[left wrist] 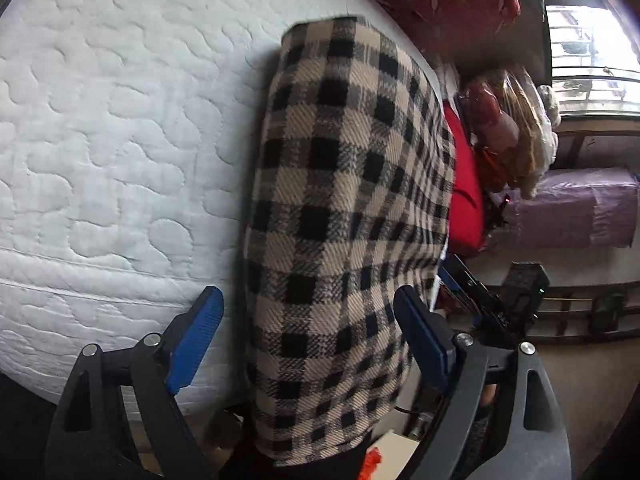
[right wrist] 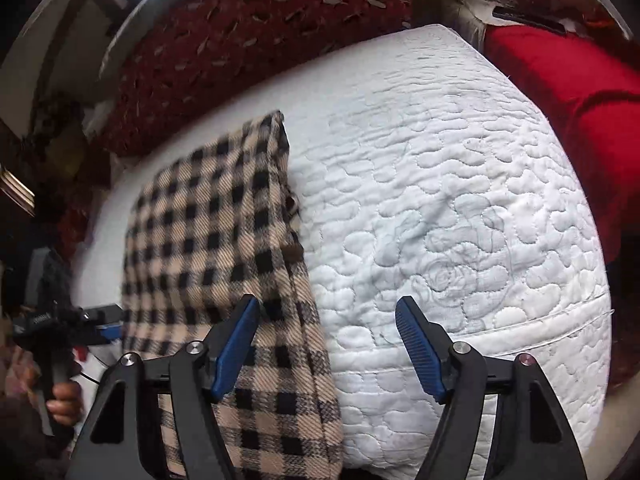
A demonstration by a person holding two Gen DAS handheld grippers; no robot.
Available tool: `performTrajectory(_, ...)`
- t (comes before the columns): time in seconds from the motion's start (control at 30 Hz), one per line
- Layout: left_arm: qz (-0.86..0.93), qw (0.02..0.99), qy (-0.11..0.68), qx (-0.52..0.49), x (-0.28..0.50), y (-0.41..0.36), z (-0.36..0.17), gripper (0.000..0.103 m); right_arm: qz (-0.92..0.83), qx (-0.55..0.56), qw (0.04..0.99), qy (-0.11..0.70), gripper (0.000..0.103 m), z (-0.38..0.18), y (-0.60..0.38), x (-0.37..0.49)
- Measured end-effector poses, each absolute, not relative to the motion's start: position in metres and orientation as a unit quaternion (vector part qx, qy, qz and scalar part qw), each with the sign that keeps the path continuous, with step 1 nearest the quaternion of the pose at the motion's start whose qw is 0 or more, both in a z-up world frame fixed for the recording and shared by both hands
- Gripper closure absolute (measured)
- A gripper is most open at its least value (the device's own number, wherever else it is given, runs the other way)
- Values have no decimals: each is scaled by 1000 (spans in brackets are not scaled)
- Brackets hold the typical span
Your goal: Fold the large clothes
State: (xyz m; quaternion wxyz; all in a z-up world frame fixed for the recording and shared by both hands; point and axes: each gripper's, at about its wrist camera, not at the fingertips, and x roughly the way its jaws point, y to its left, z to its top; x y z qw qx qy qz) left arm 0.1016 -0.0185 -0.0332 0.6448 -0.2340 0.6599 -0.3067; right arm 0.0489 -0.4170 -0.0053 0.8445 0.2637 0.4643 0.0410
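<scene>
The checked garment (right wrist: pixel 224 248) lies as a long folded strip along the mattress (right wrist: pixel 460 208), hanging over its near edge, both the left gripper (left wrist: pixel 308 328) and right gripper (right wrist: pixel 326 340) with jaws apart and seemingly empty, so the next move is probably regrasping the hanging end to fold it up.

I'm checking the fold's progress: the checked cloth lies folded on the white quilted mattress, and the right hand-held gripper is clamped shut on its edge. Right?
Not quite. The checked cloth does lie folded on the white quilted mattress, but the right hand-held gripper is open, its fingers apart with nothing pinched between them. The right wrist view shows it.
</scene>
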Motion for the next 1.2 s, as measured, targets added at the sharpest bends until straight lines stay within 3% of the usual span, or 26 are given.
performTrajectory(0.1, -314, 622, 676, -240, 93, -31, -53, 13, 68, 294, 821, 484, 29, -31, -421, 67)
performTrajectory(0.13, -316, 627, 670, -240, 92, -33, -51, 11, 81, 294, 828, 471, 23, -37, -418, 60)
performTrajectory(0.23, -336, 621, 664, -246, 95, -43, -41, 12, 164, 316, 815, 457, 22, -42, -399, 64)
performTrajectory(0.27, -335, 627, 660, -245, 99, -50, -38, 15, 157, 290, 820, 468, 22, -42, -389, 68)
performTrajectory(0.3, -330, 636, 655, -239, 100, -52, -36, 30, 152, 266, 825, 474, 23, -42, -382, 70)
performTrajectory(0.33, -328, 640, 655, -233, 106, -51, -32, 48, 147, 252, 830, 475, 28, -41, -380, 72)
performTrajectory(0.37, -325, 647, 653, -223, 108, -54, -29, 58, 144, 256, 830, 475, 40, -40, -383, 74)
performTrajectory(0.4, -325, 655, 650, -210, 110, -58, -27, 73, 147, 262, 826, 477, 63, -40, -385, 76)
performTrajectory(0.43, -326, 661, 645, -201, 109, -58, -24, 77, 149, 263, 824, 480, 72, -38, -385, 77)
performTrajectory(0.5, -326, 679, 631, -185, 106, -58, -15, 81, 150, 231, 834, 477, 77, -27, -371, 68)
performTrajectory(0.7, -338, 741, 559, -157, 116, -44, 33, 84, 136, 208, 853, 459, 80, 0, -332, 73)
performTrajectory(0.93, -303, 779, 509, -208, 171, 26, 66, 84, 146, 194, 884, 399, 80, 55, -275, 118)
performTrajectory(1.1, -268, 803, 491, -208, 215, 64, 71, 84, 170, 197, 885, 386, 80, 65, -221, 174)
performTrajectory(1.2, -232, 806, 509, -192, 242, 82, 43, 79, 174, 216, 872, 402, 78, 40, -202, 216)
